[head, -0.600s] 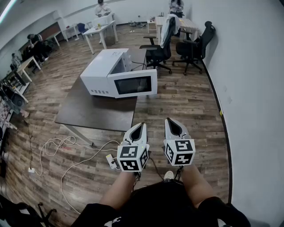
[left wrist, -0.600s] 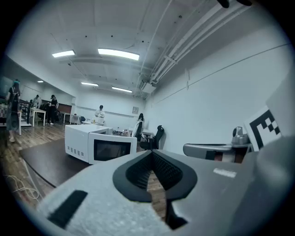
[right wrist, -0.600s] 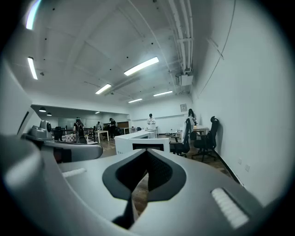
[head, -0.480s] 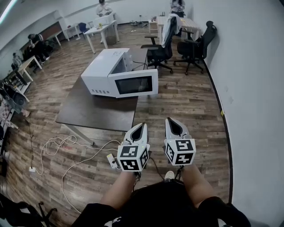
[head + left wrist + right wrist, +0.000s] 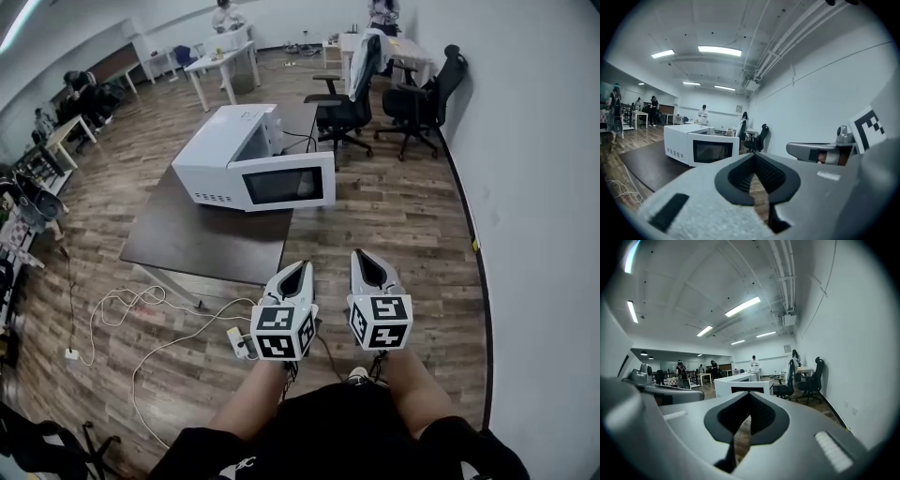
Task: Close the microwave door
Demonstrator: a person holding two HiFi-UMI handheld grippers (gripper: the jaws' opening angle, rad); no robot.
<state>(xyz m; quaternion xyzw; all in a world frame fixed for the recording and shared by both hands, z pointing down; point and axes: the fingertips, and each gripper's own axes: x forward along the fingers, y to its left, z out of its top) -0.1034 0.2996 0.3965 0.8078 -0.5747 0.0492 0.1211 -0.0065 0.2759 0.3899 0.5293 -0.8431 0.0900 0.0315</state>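
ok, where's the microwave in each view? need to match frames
Head view: microwave upper centre, on the dark table.
Left gripper view: microwave left of centre, beyond the jaws.
Right gripper view: microwave at centre, just above the jaws.
Shared landmark: the rightmost black office chair, right of the microwave in all three.

Microwave (image 5: 220,150) cavity mostly hidden behind its swung-out door (image 5: 286,185). People (image 5: 225,14) at far desks (image 5: 220,61) too small to detail. Wearer's lap (image 5: 347,431) cut off by bottom edge.
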